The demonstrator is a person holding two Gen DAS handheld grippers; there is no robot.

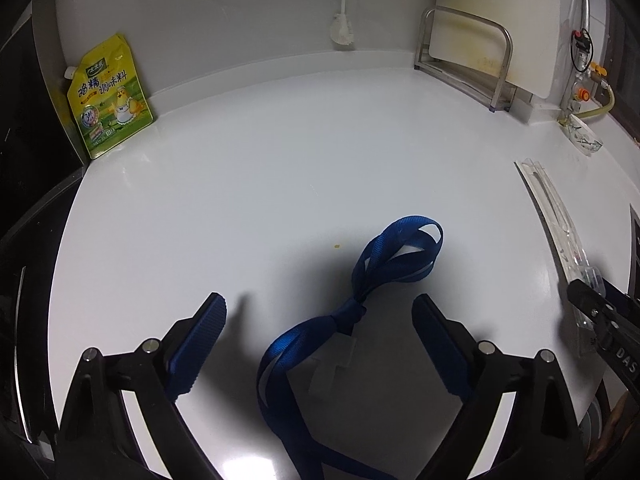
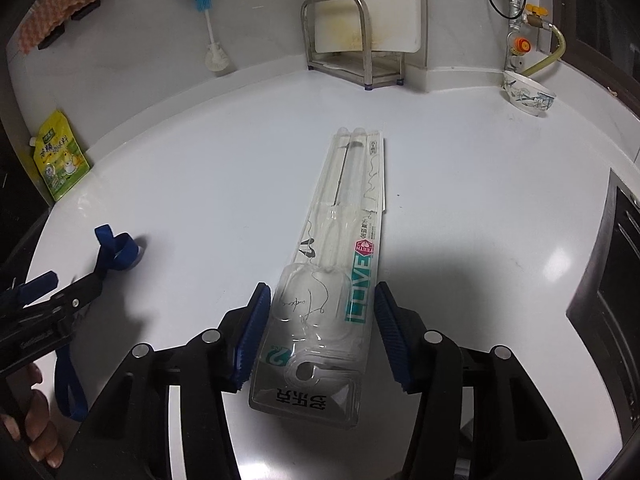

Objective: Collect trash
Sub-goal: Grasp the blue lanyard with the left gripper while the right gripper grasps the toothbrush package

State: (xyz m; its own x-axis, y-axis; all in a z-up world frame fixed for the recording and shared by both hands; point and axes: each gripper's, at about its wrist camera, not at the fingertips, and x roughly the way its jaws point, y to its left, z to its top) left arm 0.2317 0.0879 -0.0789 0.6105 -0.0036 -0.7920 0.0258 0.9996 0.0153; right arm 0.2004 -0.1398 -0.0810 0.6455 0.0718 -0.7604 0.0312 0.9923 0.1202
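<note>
Trash on the white table (image 2: 460, 184) consists of two items: a knotted blue strap (image 1: 360, 312) and a long clear blister pack (image 2: 340, 248), empty-looking, with teal lettering on its card.

Left gripper (image 1: 320, 320): jaws stand wide apart just above the table. The strap's knot lies between the blue pads (image 1: 200, 340), touching neither. One loop extends forward of the knot; the tails run back under the gripper, out of frame.

Right gripper (image 2: 320, 308): jaws are partly closed, straddling the near end of the blister pack. The left pad sits at or against the pack's edge; a narrow gap shows at the right pad. No clamping is visible. The pack lies flat, running lengthwise away from the gripper toward the back wall.

Positions: the strap lies to the left of the pack, well apart from it, both toward the near part of the table.

Other items noted: a yellow seasoning pouch (image 1: 108, 96) leaning at the far left corner; a metal rack (image 2: 352, 44) holding a white cutting board (image 2: 372, 4) at the back wall; a patterned bowl (image 2: 528, 94) at the far right; a blue-headed brush (image 2: 210, 36) hanging on the wall. Fingers of the person's hand (image 2: 36, 428) show at the lower left of the right wrist view.
</note>
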